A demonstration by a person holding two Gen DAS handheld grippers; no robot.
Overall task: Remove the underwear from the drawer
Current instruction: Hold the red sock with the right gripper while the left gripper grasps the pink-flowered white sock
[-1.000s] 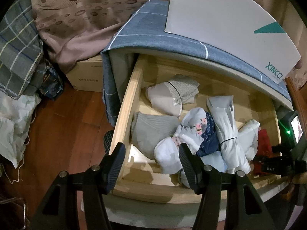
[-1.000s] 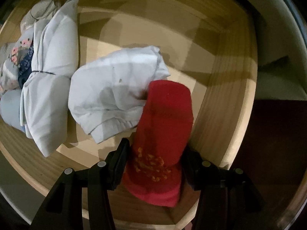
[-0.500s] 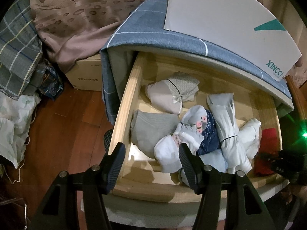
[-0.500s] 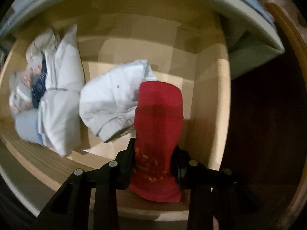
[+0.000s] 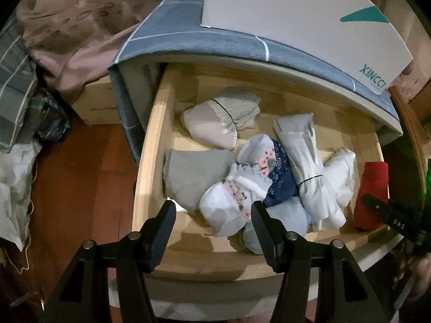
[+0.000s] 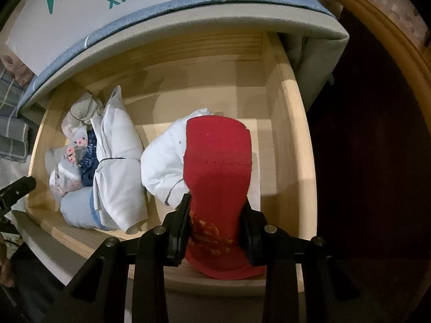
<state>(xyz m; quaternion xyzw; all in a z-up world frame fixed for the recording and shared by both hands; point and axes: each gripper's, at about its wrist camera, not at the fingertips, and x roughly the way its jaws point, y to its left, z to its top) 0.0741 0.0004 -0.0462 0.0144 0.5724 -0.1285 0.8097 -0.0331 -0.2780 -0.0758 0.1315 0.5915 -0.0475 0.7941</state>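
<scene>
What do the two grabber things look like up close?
Each gripper, left and right, is matte black plastic: two angled arms ending in fingers with ribbed pads, joined by round silver screws. The right gripper's side bears small white letters.

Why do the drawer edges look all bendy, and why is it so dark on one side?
Both wrist views use fisheye lenses, so the straight wooden drawer curves and the corners go black. In the right wrist view, light falls inside the drawer, while the room at right stays unlit; the red underwear is sharp.
</scene>
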